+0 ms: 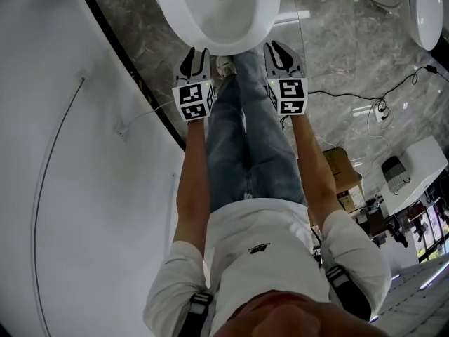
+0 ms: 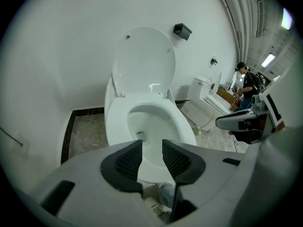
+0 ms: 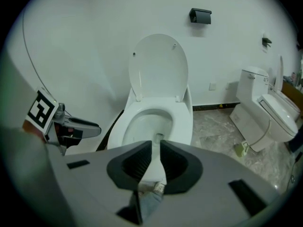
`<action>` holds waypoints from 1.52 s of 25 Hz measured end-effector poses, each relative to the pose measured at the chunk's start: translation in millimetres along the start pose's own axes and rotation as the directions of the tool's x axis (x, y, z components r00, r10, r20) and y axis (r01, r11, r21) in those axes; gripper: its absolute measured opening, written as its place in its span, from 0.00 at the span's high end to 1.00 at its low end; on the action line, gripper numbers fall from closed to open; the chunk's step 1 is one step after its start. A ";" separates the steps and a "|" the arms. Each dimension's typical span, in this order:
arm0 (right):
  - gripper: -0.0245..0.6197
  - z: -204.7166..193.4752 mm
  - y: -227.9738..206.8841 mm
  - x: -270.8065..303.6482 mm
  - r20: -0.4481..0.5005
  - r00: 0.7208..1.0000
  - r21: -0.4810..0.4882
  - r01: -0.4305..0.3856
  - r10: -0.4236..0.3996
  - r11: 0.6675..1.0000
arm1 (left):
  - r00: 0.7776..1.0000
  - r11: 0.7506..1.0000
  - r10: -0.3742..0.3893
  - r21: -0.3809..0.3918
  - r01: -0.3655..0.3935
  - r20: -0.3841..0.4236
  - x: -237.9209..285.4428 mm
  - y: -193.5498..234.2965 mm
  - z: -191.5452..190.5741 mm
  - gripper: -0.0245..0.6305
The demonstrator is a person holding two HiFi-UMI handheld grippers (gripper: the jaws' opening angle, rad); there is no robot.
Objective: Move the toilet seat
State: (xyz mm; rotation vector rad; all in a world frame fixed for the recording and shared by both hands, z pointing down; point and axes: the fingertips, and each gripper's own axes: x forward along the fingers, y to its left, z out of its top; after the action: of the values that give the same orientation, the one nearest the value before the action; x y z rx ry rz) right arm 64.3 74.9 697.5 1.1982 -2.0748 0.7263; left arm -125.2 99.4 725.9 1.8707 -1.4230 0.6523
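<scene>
Task barely begun, as far as the pictures show. The toilet seat point(image 2: 116, 126) appears to lie flat on the toilet bowl point(image 1: 175, 12), ring down. The lid point(image 3: 158, 65) stands up behind the bowl, leaning back at the wall. Neither tool touches the seat. All of the move is left: reach, take the ring's front edge, swing it.

Left tool point(image 2: 152, 143): jaws a narrow gap apart, nothing between them. The bowl's front rim only shows through the gap from beyond. It hangs just in front of the bowl, to the left of the person's legs point(image 1: 245, 139).

Right tool point(image 3: 155, 143): jaws closed nearly tip to tip, empty. It is also just in front of the bowl, right of the legs and level with the left tool.

Seat orientation: the ring lies level, opening upward. Its long axis runs from the hinges at the back of the bowl straight out to the bowl's front. The rounded front end points at the person and both tools; the hinge end points at the wall. Judged pivot is at the hinge end, so the free front edge would be the part to lift.
</scene>
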 end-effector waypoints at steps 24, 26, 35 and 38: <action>0.69 -71.3 -30.0 57.4 -0.143 0.987 0.113 0.091 -0.074 0.989 | 0.989 0.992 0.057 -0.103 -0.071 -0.135 46.1 34.3 -63.9 0.61; 0.67 -75.3 -30.2 61.6 -0.151 0.986 0.133 0.090 -0.070 0.987 | 0.988 0.991 0.055 -0.110 -0.071 -0.143 48.2 36.9 -67.7 0.60; 0.59 -93.9 -27.2 79.3 -0.204 0.979 0.248 0.059 -0.008 0.967 | 0.984 0.984 0.035 -0.167 -0.064 -0.174 56.6 40.5 -83.6 0.57; 0.55 -94.6 -25.5 86.8 -0.203 0.979 0.307 0.047 0.017 0.951 | 0.983 0.981 0.023 -0.187 -0.058 -0.184 61.9 39.4 -87.9 0.54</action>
State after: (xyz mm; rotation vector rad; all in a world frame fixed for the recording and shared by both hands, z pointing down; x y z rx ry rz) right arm 76.1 84.6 827.5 1.2452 -1.8259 1.1522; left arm -144.8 122.5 836.2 1.5955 -1.3581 0.6623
